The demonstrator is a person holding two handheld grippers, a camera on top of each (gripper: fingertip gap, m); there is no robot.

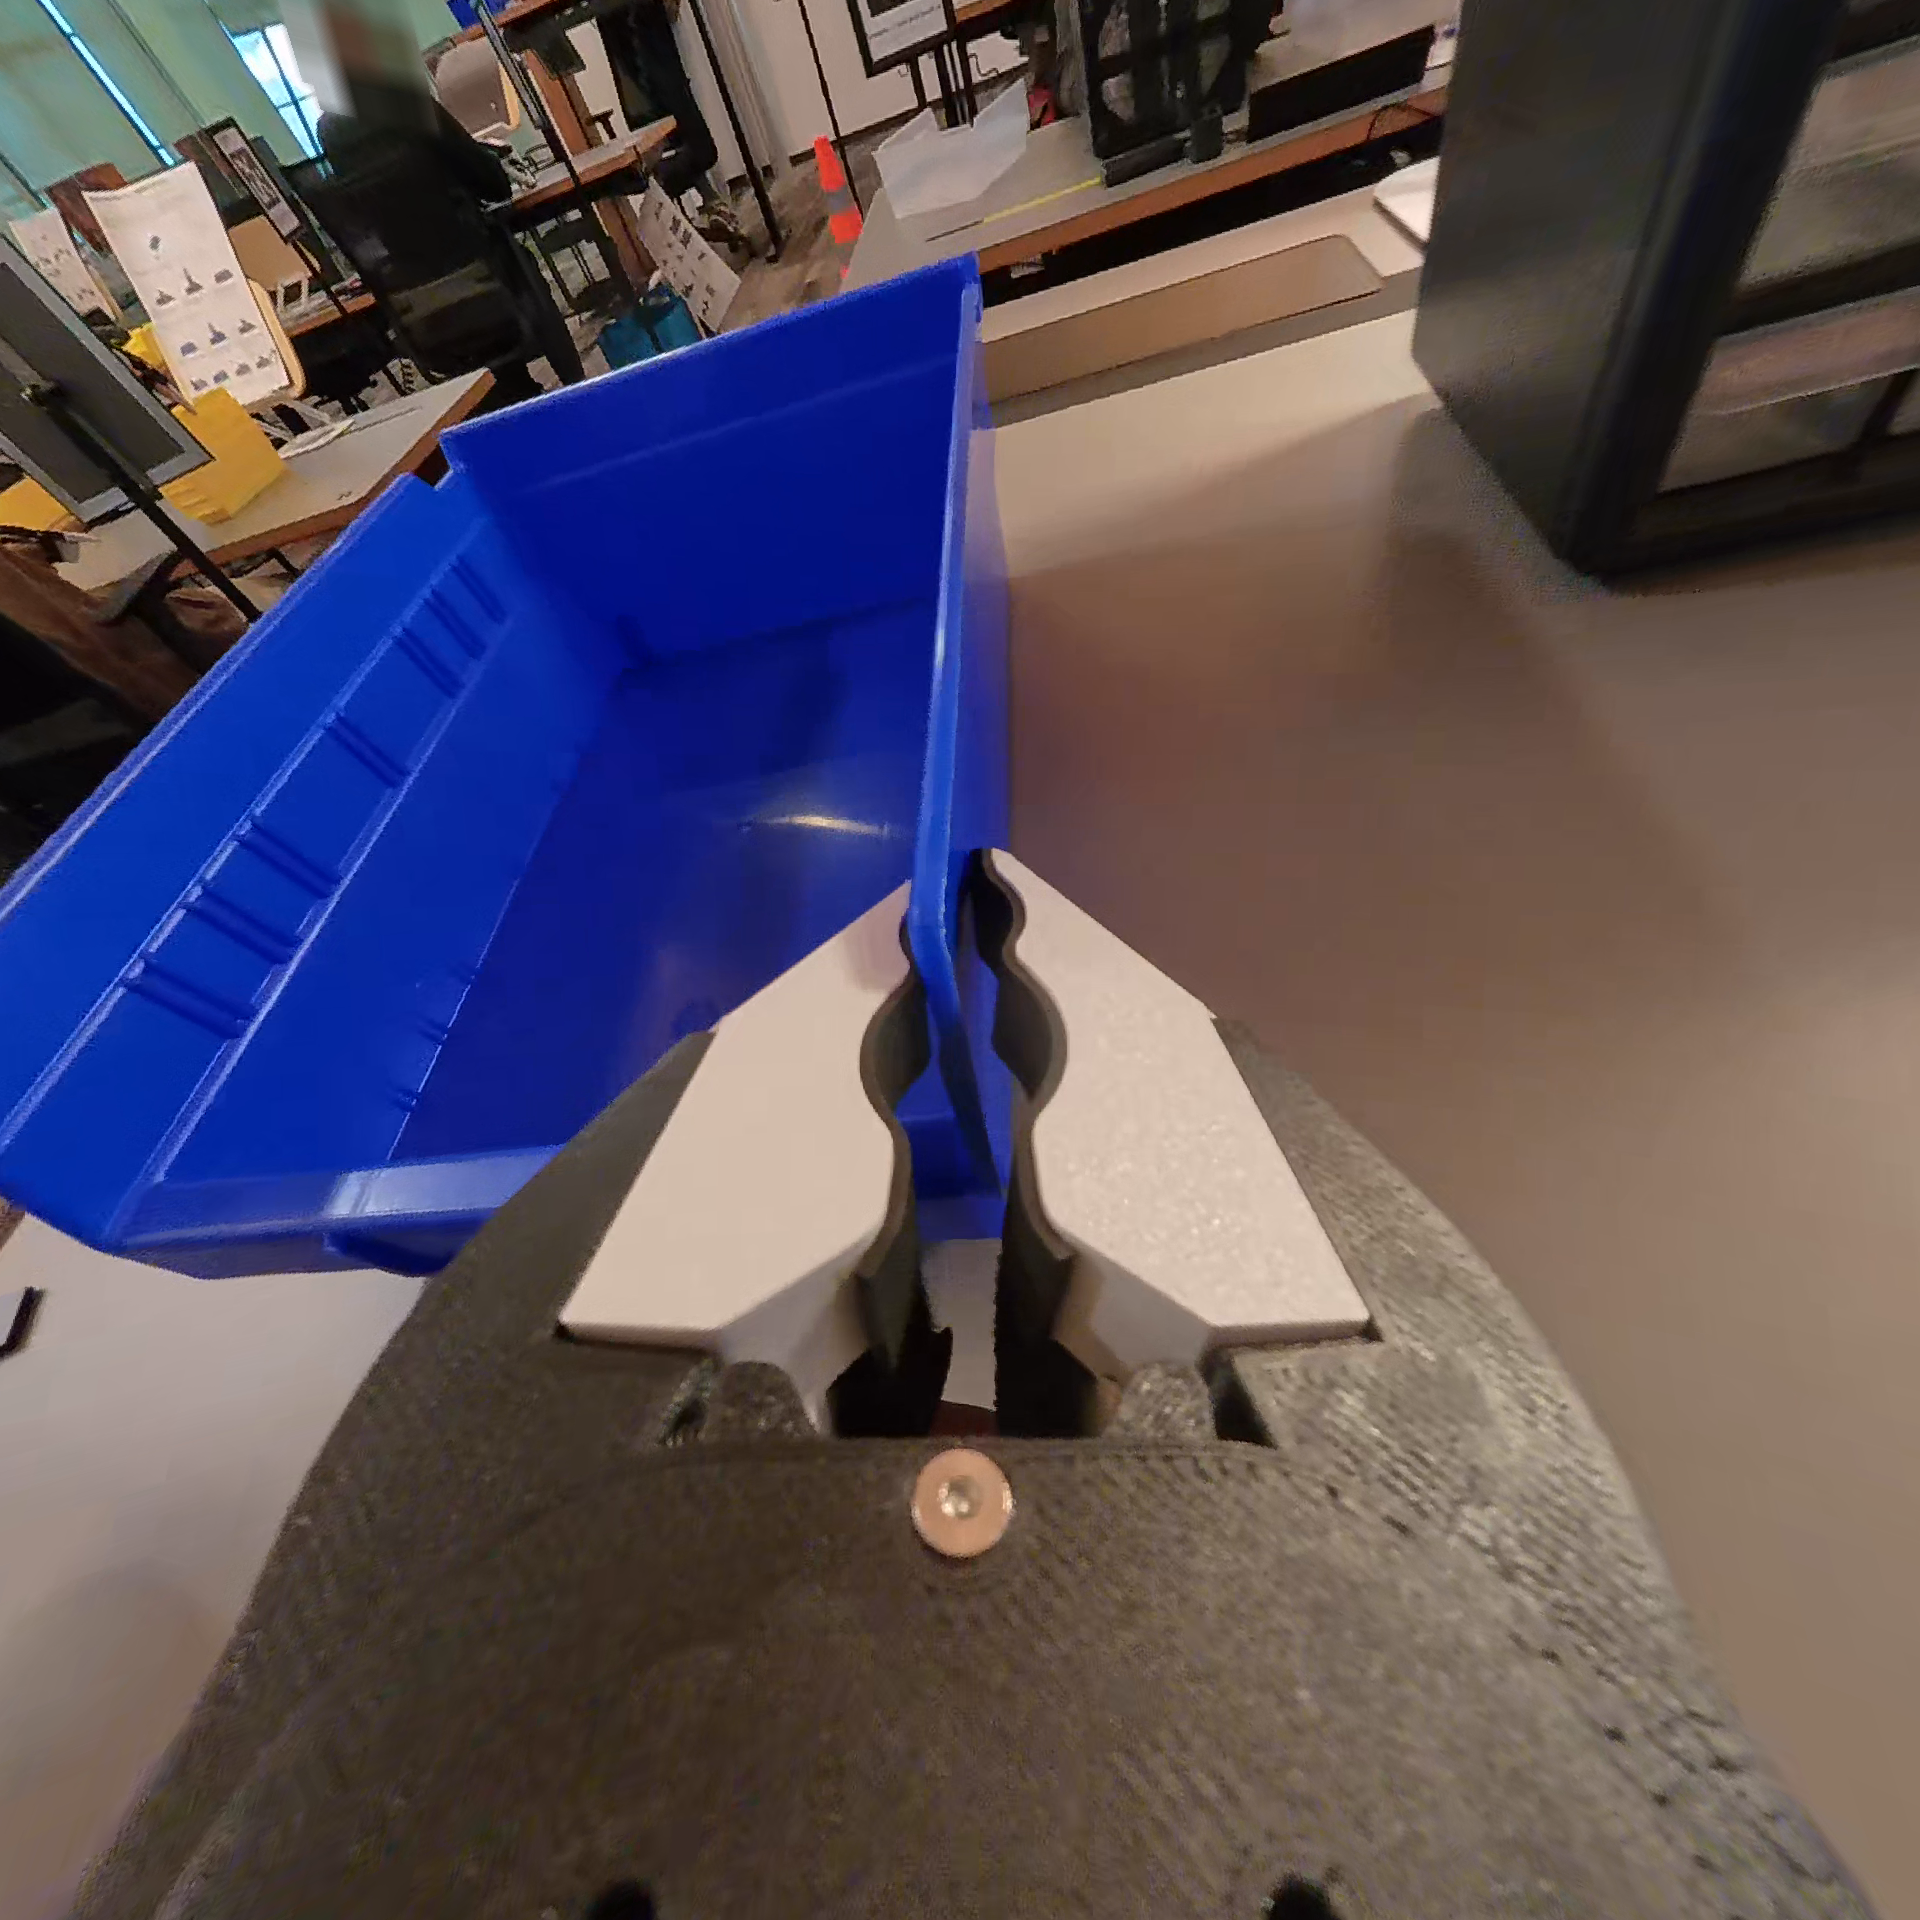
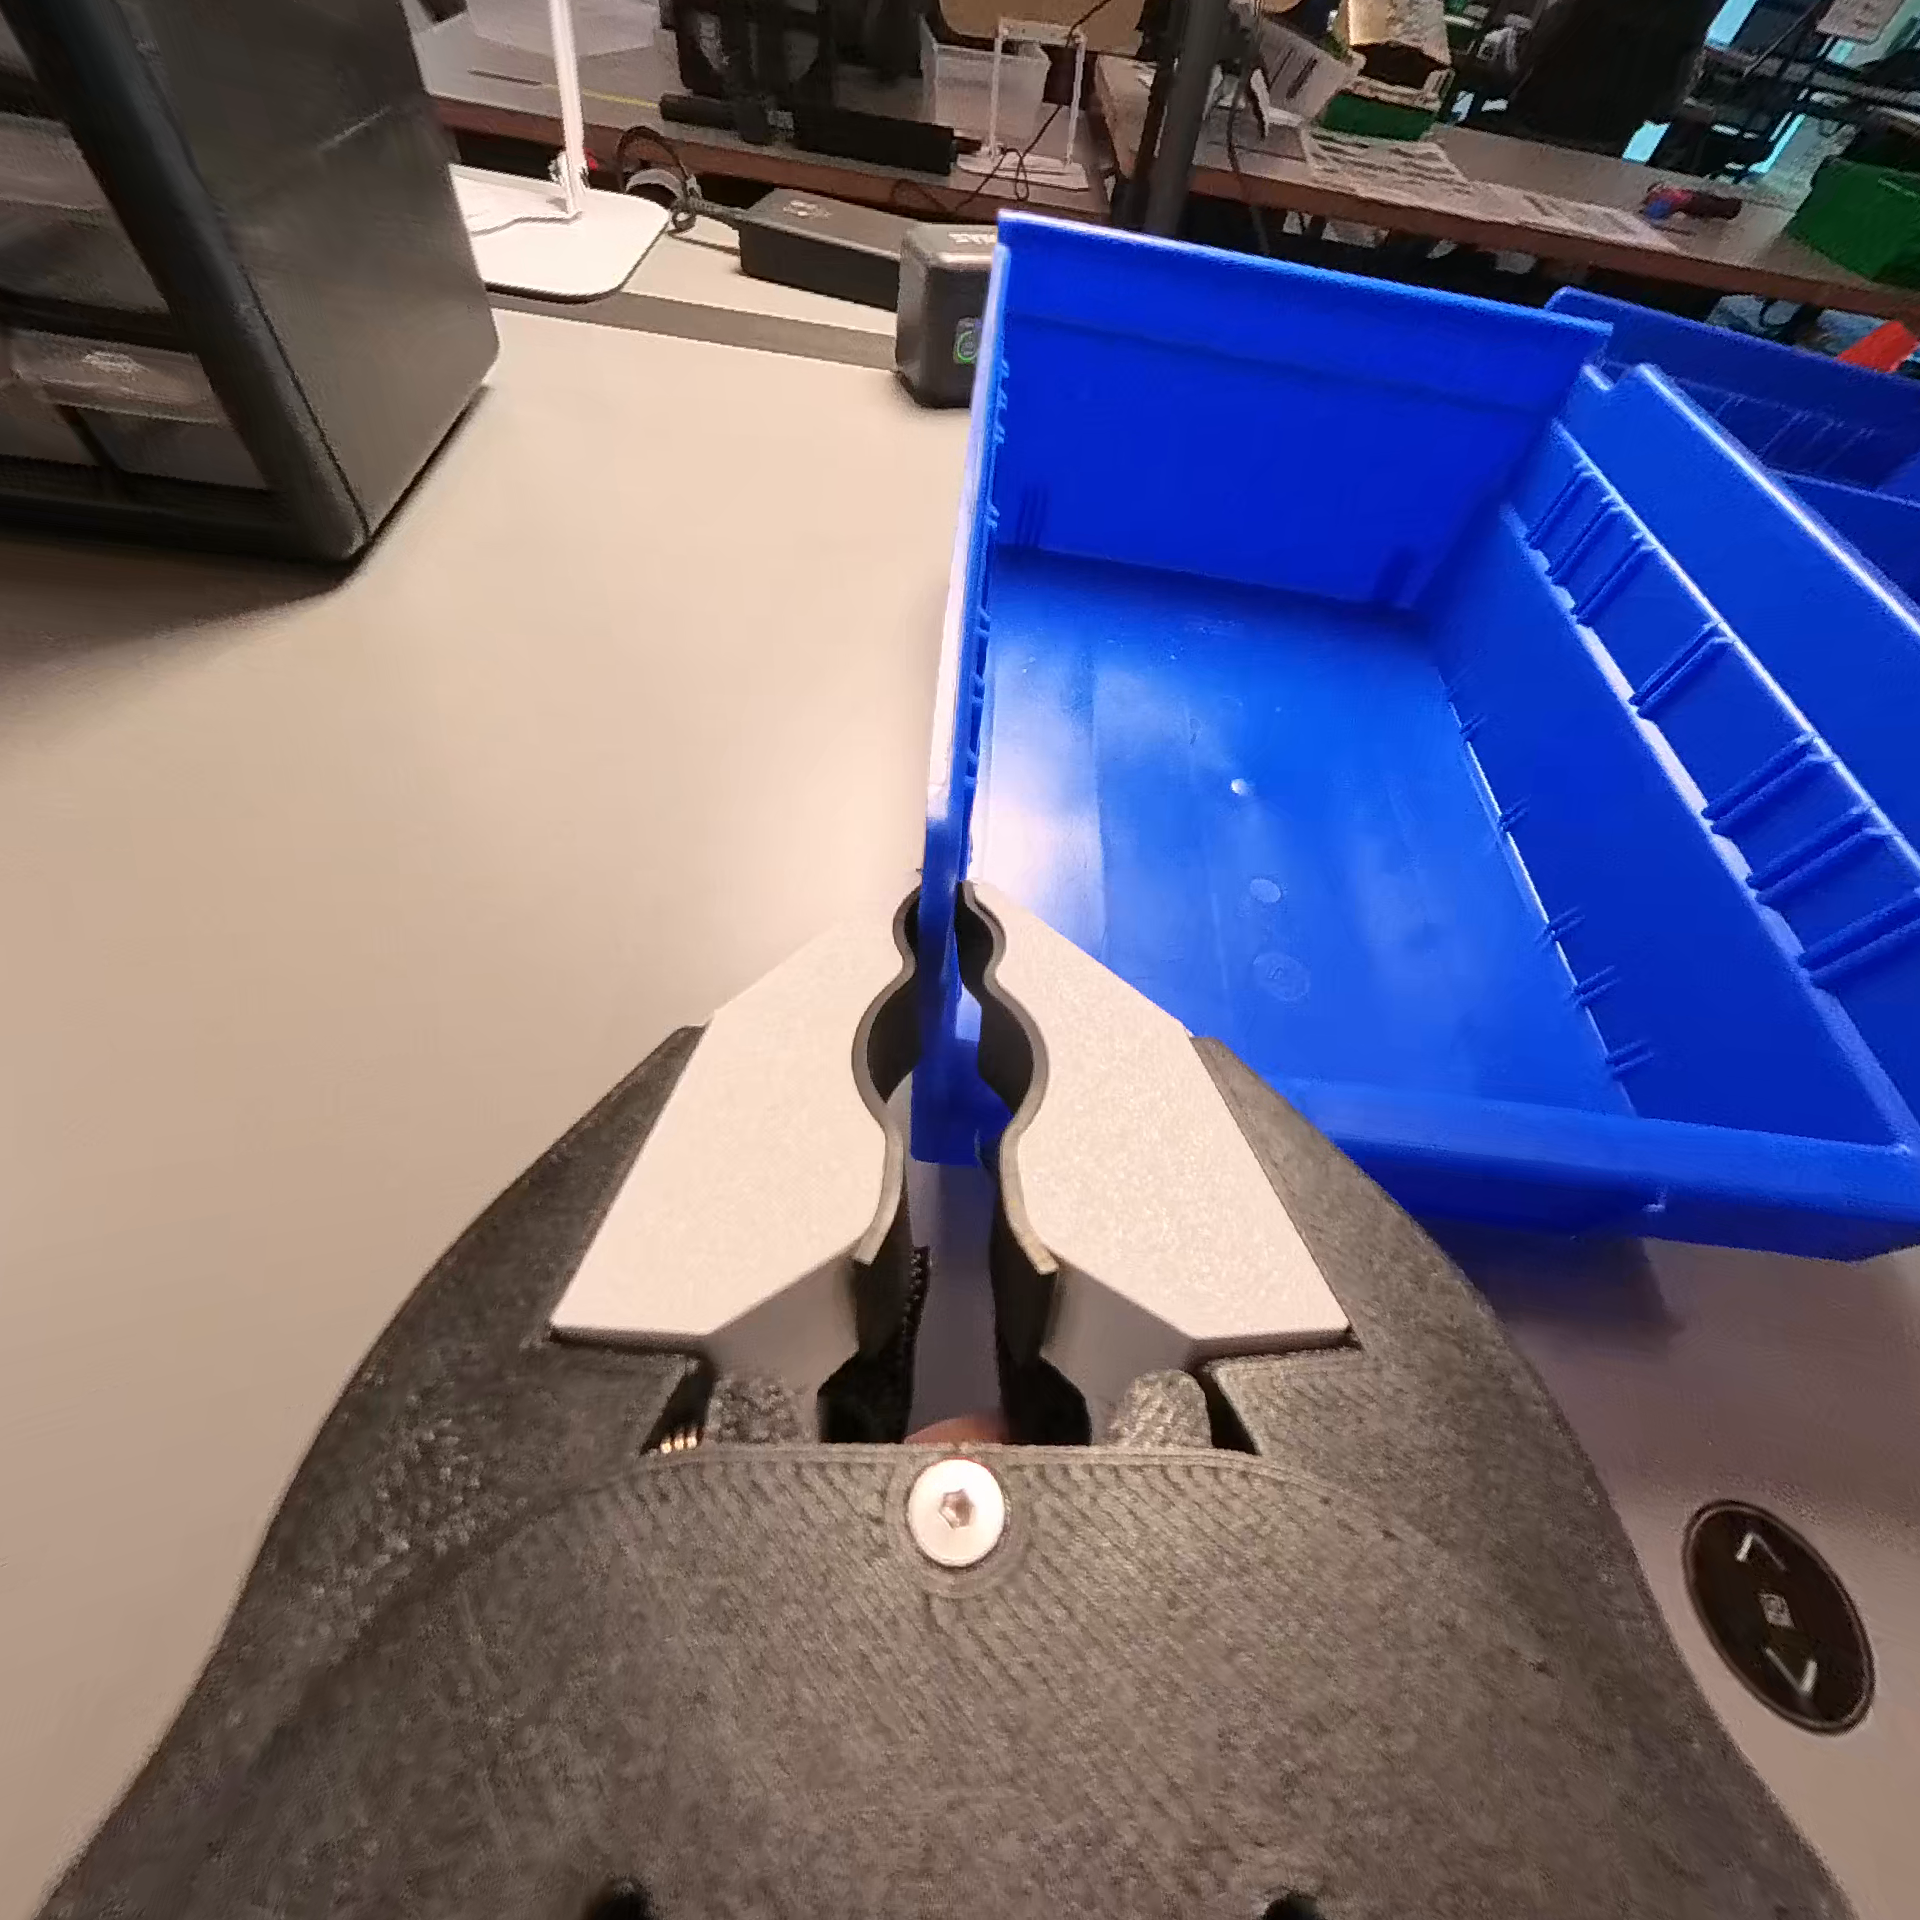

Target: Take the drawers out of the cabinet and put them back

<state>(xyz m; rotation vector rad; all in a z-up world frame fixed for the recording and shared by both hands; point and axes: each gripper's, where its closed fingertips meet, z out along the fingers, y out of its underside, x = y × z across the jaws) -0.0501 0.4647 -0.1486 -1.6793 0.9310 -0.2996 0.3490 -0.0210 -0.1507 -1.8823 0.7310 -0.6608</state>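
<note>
A: Start with the left wrist view. What has the left gripper (image 1: 951, 914) got?

B: It is clamped on the right side wall of a blue drawer (image 1: 623, 790). The thin rim runs up between the 2 fingers (image 1: 1101, 1049), and both pads press on it. The drawer spreads off to the left of the tongs, open and holding nothing I can see, and it looks tilted with its near left corner off the grey table (image 1: 1351, 779).

A: And its long axis?

B: Straight ahead, away from the camera, in line with the fingers. The dark cabinet (image 1: 1662, 291) stands ahead and to the right, well apart from the drawer.

A: Now the right wrist view.

B: The right gripper (image 2: 940, 909) is closed on the left side wall of a blue drawer (image 2: 1351, 779), pads on either face of the rim. This drawer lies to the right of the tongs, long axis again running forward. More blue drawers (image 2: 1787, 416) sit beyond it on the right. The cabinet (image 2: 239, 270) is ahead and to the left here.

A: 1 drawer or 2?

B: I cannot tell; neither view shows the other gripper. My guess is that each drawer must swing toward the cabinet, which lies on the outer side of the gripped wall. Neither gripper looks clearly closer.
</note>
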